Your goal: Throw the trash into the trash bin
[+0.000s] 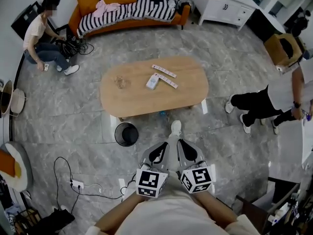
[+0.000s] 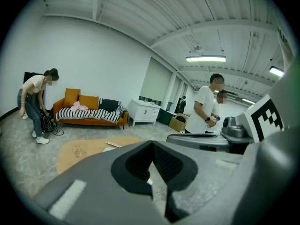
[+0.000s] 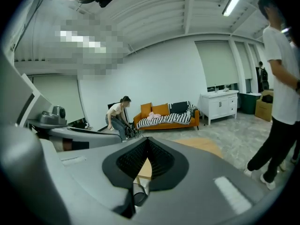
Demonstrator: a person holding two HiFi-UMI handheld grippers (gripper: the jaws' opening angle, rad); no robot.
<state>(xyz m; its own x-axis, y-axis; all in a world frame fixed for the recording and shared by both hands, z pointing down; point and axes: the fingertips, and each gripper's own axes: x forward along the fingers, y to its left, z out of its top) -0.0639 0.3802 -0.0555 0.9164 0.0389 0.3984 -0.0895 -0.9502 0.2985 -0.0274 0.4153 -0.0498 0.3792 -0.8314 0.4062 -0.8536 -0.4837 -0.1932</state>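
While the jaws are clenched: left gripper (image 1: 164, 148) and right gripper (image 1: 184, 148) are both pressed shut on nothing, so neither can take trash until it parts.
Risk at the surface: crumpled wrapper (image 1: 120, 82), white packet (image 1: 153, 81) and strips (image 1: 164, 71) look light and flat; jaws that open late would likely push them along the surface (image 1: 190, 89) or off its edge.
Risk at the floor: trash bin (image 1: 126, 134) stands at the near-left edge, near the shoe (image 1: 175, 127); a careless step could tip it.
Pose: grippers side by side close to the body, tilted slightly down, aimed far toward the surface, well apart from the trash.
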